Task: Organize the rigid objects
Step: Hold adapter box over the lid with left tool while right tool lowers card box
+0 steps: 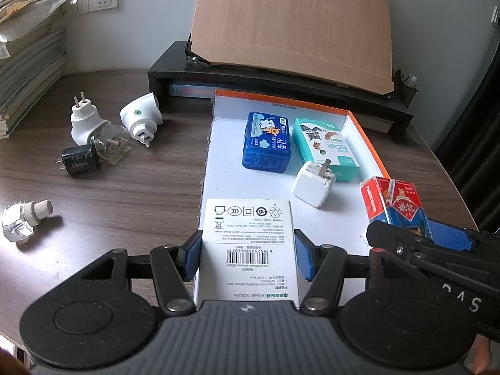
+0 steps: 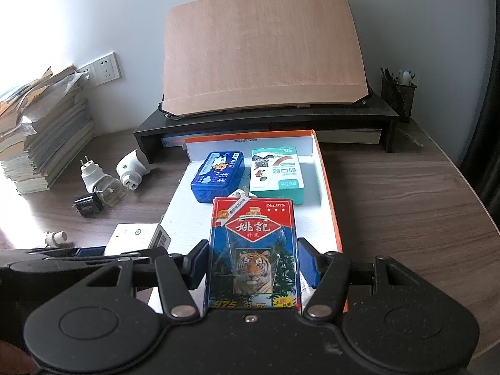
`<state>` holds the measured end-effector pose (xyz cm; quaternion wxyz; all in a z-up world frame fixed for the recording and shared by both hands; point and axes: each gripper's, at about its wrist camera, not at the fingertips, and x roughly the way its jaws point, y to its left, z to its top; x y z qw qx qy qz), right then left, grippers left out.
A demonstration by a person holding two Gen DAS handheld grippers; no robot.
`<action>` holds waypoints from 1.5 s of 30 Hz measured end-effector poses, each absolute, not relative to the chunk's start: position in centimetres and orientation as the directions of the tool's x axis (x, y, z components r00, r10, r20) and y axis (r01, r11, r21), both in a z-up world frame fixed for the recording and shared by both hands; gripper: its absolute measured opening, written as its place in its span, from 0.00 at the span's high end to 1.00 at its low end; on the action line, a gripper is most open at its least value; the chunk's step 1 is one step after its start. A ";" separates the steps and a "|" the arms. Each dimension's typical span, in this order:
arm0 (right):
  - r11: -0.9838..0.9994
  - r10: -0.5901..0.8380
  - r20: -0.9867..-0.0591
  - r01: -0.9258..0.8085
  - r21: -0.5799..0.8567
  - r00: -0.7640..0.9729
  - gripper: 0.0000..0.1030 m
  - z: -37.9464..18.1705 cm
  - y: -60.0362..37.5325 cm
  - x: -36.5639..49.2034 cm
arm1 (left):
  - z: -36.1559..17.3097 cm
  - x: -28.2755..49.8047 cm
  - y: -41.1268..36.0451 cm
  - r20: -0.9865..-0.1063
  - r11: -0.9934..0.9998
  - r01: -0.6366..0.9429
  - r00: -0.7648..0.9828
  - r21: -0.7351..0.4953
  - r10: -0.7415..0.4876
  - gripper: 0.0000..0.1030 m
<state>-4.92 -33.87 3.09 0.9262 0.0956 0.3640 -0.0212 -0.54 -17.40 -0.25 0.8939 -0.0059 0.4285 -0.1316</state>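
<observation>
My left gripper [image 1: 247, 257] is shut on a white power adapter box [image 1: 248, 234], held over the near left edge of the white tray with an orange rim [image 1: 372, 143]. My right gripper [image 2: 251, 262] is shut on a playing card pack with a tiger [image 2: 253, 250], held over the tray's near part; the pack also shows in the left wrist view [image 1: 395, 207]. In the tray lie a blue tin [image 1: 267, 142], a teal plaster box [image 1: 325, 143] and a white charger cube [image 1: 314, 184].
On the brown desk left of the tray lie two white plug-in units [image 1: 84, 122] [image 1: 142, 115], a black charger [image 1: 79, 159] and a clear bottle with a white cap [image 1: 25, 218]. A black monitor riser [image 1: 175, 62] with a wooden board stands behind. Stacked books [image 1: 28, 59] sit far left.
</observation>
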 end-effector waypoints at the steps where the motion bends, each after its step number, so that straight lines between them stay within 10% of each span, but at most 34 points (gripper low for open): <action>1: 0.981 0.031 -0.678 0.108 0.163 0.735 0.30 3.1 -33.8 -5.0 | -0.2 -0.6 -17.3 -0.764 0.965 0.231 0.598 -0.123 -0.240 0.42; 45: 0.979 0.035 -0.669 0.109 0.171 0.742 0.30 3.4 -34.2 -6.4 | 0.1 -1.3 -17.3 -0.763 0.966 0.231 0.601 -0.117 -0.236 0.42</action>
